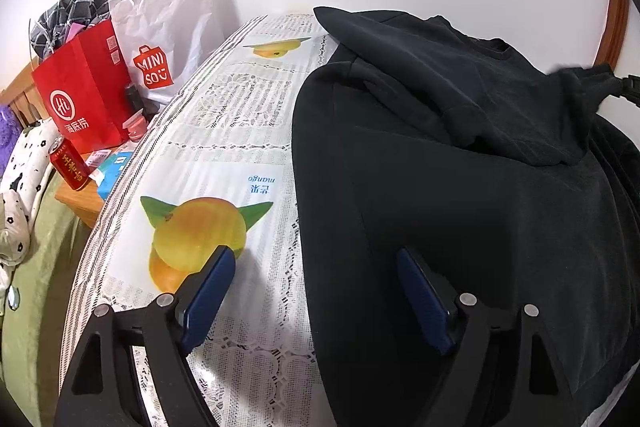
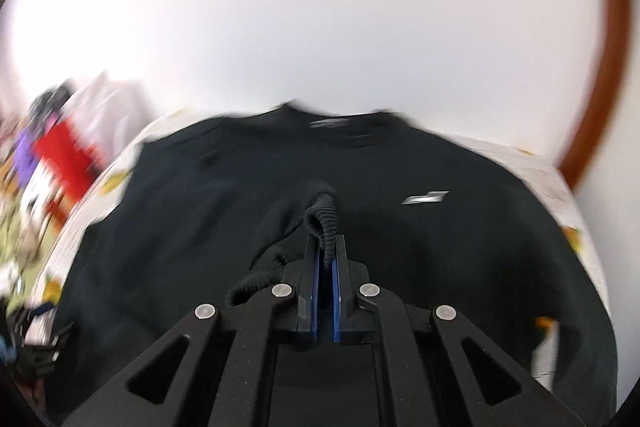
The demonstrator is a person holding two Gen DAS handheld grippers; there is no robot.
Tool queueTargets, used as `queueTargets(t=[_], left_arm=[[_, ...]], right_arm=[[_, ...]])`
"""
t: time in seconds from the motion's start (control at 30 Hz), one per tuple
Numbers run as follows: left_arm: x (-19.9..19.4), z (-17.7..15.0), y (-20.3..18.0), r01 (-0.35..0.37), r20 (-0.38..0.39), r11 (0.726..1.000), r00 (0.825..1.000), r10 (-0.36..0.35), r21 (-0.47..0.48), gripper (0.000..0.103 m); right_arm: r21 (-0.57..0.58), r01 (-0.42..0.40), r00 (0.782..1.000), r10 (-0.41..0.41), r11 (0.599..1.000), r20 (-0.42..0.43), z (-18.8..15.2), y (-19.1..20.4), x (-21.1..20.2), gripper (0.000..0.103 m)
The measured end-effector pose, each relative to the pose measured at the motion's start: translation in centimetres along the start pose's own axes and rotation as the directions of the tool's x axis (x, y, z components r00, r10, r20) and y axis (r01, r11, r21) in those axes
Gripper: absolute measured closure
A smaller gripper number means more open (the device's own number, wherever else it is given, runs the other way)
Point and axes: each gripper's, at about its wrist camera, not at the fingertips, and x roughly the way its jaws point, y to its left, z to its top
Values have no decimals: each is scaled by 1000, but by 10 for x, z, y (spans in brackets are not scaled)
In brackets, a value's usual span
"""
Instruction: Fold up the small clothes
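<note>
A black cloth sweatshirt (image 1: 460, 187) covers the bench (image 1: 224, 131). A red paper bag (image 1: 82, 87) holds checked cloth (image 1: 74, 15). The left gripper (image 1: 316, 267) has wide, empty jaws. The right gripper (image 2: 326, 247) pinches the sweatshirt's ribbed cuff (image 2: 324, 219).

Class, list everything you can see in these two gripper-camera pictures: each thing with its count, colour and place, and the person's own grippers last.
black sweatshirt: one, black, spread on the table, sleeve folded across it
ribbed black cuff: one, black, pinched in the right gripper
mango-print lace tablecloth: one, white with yellow fruit, covering the table
red paper bag: one, red, beside the table's left edge
white Miniso bag: one, white, behind the red bag
red drink can: one, red, in front of the red bag
left gripper: one, black with blue pads, open over the sweatshirt's edge
right gripper: one, black with blue pads, shut on the cuff
</note>
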Motion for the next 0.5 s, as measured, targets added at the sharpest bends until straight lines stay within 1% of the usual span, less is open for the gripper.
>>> queueTargets(t=[0.1,0.2,0.33,0.43,0.5], left_arm=[[0,0,-1,-5,-1,1000,1000,5,0,20],[0,0,0,-8,-2,1000,1000,8,-1,19],[0,0,0,-10,-3,1000,1000,10,-1,18],[0,0,0,-9,-3,1000,1000,9,-1,18],[0,0,0,-9,-3,1000,1000,9,-1,18]], right_arm=[[88,24,1000,-24,996,-7,2,-46,1,98],[147,19,1000,-16,989,-21,-7,-75,4,99],[194,41,999,-36,980,-27,-22,-97,6,99],[248,35,999,-28,968,-33,-30,-114,9,98],[267,52,998,-42,962,-43,-34,-120,10,98]])
